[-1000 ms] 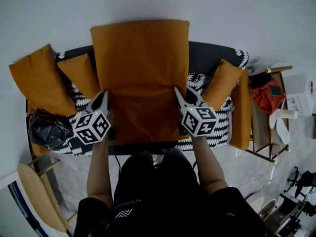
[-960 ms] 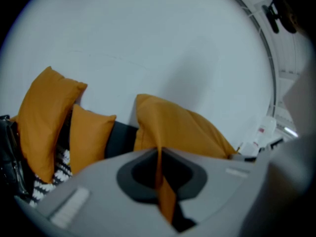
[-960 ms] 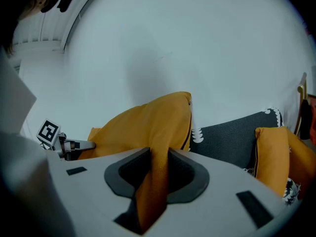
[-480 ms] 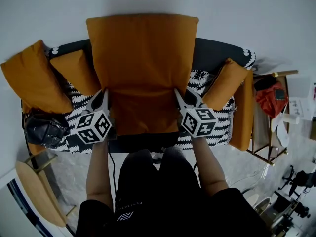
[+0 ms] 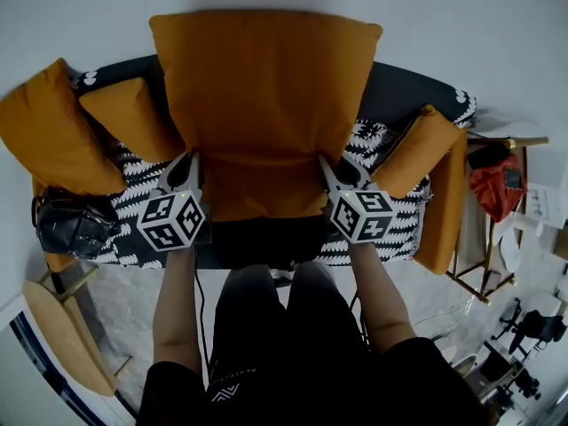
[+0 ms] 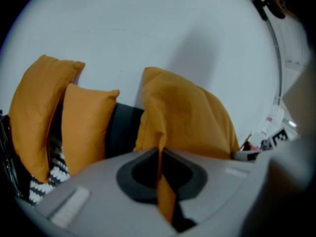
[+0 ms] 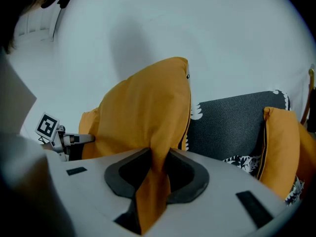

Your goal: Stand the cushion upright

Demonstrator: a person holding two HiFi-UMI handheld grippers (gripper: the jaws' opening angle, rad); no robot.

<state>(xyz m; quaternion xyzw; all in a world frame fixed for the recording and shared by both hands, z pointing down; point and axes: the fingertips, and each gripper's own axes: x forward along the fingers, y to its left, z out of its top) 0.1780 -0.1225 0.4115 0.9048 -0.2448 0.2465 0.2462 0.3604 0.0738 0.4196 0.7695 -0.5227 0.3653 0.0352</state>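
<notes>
Across the middle of the head view, the big orange cushion [image 5: 266, 105] stands on edge on the sofa [image 5: 404, 91]. Its top points to 12 o'clock before the dark backrest, and whether its lower edge touches the seat cannot be told. The left hand-held gripper [image 5: 188, 165] pinches the corner at 7 o'clock, jaws almost together on a thin fold of orange cloth. The right hand-held gripper [image 5: 330, 167] clamps the corner at 5 o'clock, jaws a little farther apart on a thicker bunch of the same cloth.

At 9 o'clock of the cushion a small pillow [image 5: 133, 127] leans just beside it, with a large pillow [image 5: 49, 136] beyond. A black bag [image 5: 71, 224] sits at 8 o'clock on the seat's end. At 3 o'clock a right pillow [image 5: 417, 153] crowds close, resting on the black-and-white throw [image 5: 377, 140]. Past it stands a wooden stand [image 5: 493, 238] bearing a red bundle [image 5: 497, 189]. The person's legs [image 5: 266, 327] fill 6 o'clock, and a wooden chair [image 5: 62, 335] sits at 7 o'clock.

Only the head view takes in the cushion's whole front, the bag and the stand. The left gripper view shows the cushion edge-on against the white wall [image 6: 148, 28], both left pillows at 9 o'clock. The right gripper view shows the far gripper's marker cube [image 7: 48, 126] at 9 o'clock and the backrest at 3 o'clock.
</notes>
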